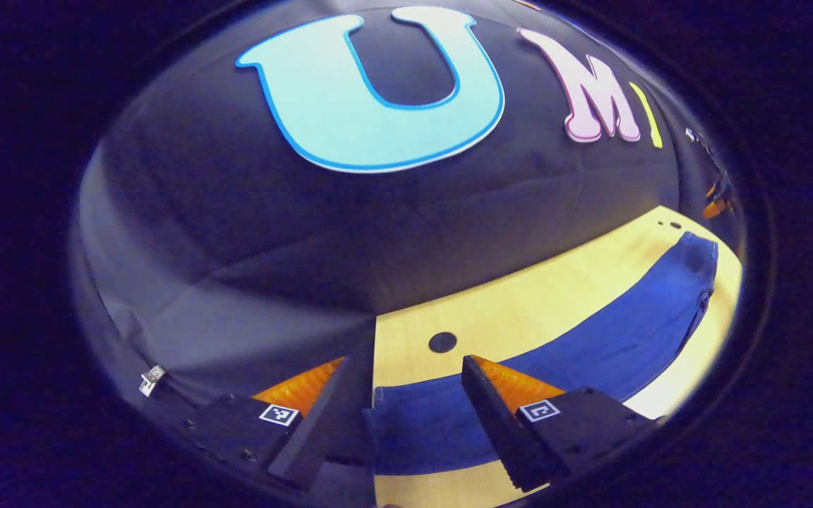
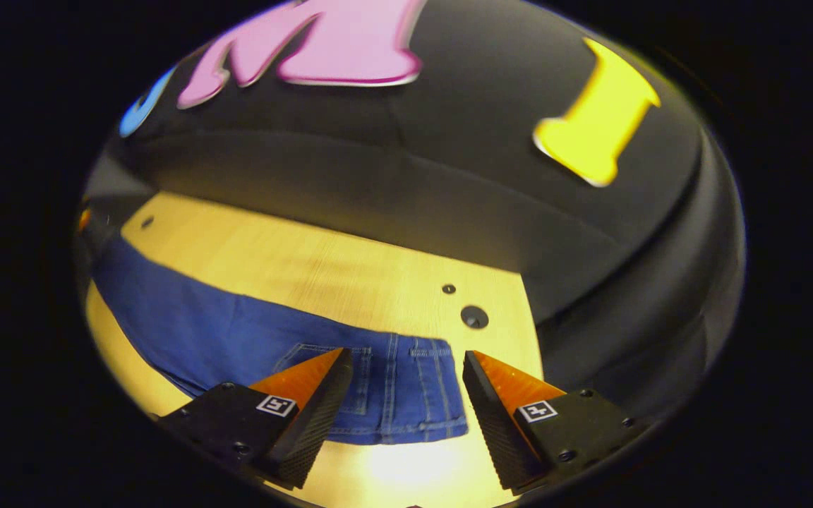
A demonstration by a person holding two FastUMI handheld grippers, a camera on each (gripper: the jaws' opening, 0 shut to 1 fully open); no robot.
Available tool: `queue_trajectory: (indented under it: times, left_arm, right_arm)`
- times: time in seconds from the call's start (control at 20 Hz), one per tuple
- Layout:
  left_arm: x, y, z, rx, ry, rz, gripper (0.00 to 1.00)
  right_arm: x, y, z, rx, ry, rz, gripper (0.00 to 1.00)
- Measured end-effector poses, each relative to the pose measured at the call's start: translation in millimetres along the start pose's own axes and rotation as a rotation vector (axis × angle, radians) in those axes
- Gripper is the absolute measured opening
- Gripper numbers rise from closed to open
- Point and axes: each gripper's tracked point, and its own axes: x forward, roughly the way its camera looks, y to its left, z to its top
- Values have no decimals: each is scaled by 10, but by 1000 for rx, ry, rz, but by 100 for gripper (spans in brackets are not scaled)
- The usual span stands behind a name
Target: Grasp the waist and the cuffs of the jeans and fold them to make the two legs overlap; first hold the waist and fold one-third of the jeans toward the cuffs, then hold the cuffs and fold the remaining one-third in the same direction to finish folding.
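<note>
1. I am seeing the jeans [image 2: 251, 339] lying flat along the worktop [image 2: 322, 261], stretched out lengthwise. That layout is putting one end under each tool, so both can take hold at once.
2. I am holding the right gripper [image 2: 406, 395] above the waist end [image 2: 406, 395], where the back pocket and belt seams are showing. Its fingers are spread apart with nothing between them, hanging over the denim rather than touching it, as far as I can judge.
3. I am holding the left gripper [image 1: 413, 402] over the cuff end [image 1: 413, 423], near the worktop's edge. Its fingers are likewise parted and empty, with the blue cloth running between them.
4. I am judging the legs to be already overlapping, since a single narrow band of denim is showing, though I cannot tell for certain.
5. I am reckoning the waist fold is not yet begun; the next move is calling for a low, square pinch on the waistband.
</note>
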Motion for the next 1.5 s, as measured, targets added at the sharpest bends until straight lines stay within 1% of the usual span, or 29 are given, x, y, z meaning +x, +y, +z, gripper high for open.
queue_trajectory:
  times: [0.1,0.2,0.25,0.3,0.35,0.45,0.55,0.6,0.65,0.7,0.75,0.8,0.85,0.9,0.95,1.0,1.05,1.1,1.25,1.35,1.4,1.5]
  left_arm:
    - [-308,-72,168,-41,-68,-30,98]
    - [-590,-133,207,-41,-106,-33,98]
    - [-827,-174,231,-35,-118,-38,97]
    - [-970,-203,243,-37,-122,-44,98]
    - [-1071,-327,221,-42,-115,-54,98]
    - [-1199,-597,215,-65,-110,-65,97]
    - [-1284,-639,100,-67,-87,-54,98]
    - [-1315,-625,22,-63,-64,-35,98]
    - [-1351,-584,-77,-64,-36,-14,98]
    - [-1395,-556,-159,-71,-12,2,98]
    - [-1435,-531,-242,-80,12,20,98]
    - [-1479,-493,-339,-84,39,44,98]
    - [-1540,-442,-467,-85,70,69,98]
    - [-1594,-414,-534,-85,90,93,98]
    - [-1634,-402,-585,-90,100,109,98]
    - [-1678,-403,-613,-102,100,117,98]
    - [-1718,-404,-656,-115,101,120,98]
    - [-1769,-401,-687,-129,102,123,98]
    - [-1876,-358,-853,-161,118,113,98]
    - [-1962,-256,-925,-154,113,118,98]
    - [-1995,-225,-957,-158,112,116,98]
    - [-2060,-149,-1008,-169,99,112,98]
  right_arm:
    - [63,-142,-336,254,45,-21,98]
    - [201,-245,-706,500,86,-50,98]
    - [302,-273,-865,598,107,-65,99]
    - [369,-276,-1047,663,133,-81,98]
    - [440,-257,-1167,715,159,-91,98]
    - [510,-219,-1277,821,200,-102,98]
    - [554,-233,-1352,919,202,-108,99]
    - [510,-252,-1301,946,184,-103,98]
    - [523,-349,-1182,965,118,-115,98]
    - [509,-369,-1128,976,98,-94,94]
    - [496,-393,-1113,985,90,-79,93]
    - [518,-377,-1121,998,80,-58,89]
    - [534,-365,-1207,999,104,-36,64]
    - [560,-370,-1151,1034,94,-15,39]
    - [574,-386,-1102,1048,86,-11,14]
    - [516,-454,-1065,1055,61,-17,17]
    - [430,-499,-980,1051,41,-11,14]
    - [286,-519,-863,1038,15,-1,13]
    - [-263,-529,-362,960,-85,20,13]
    - [-728,-431,1,901,-162,45,13]
    - [-1032,-376,223,868,-209,59,13]
    - [-1616,-89,718,786,-309,111,13]
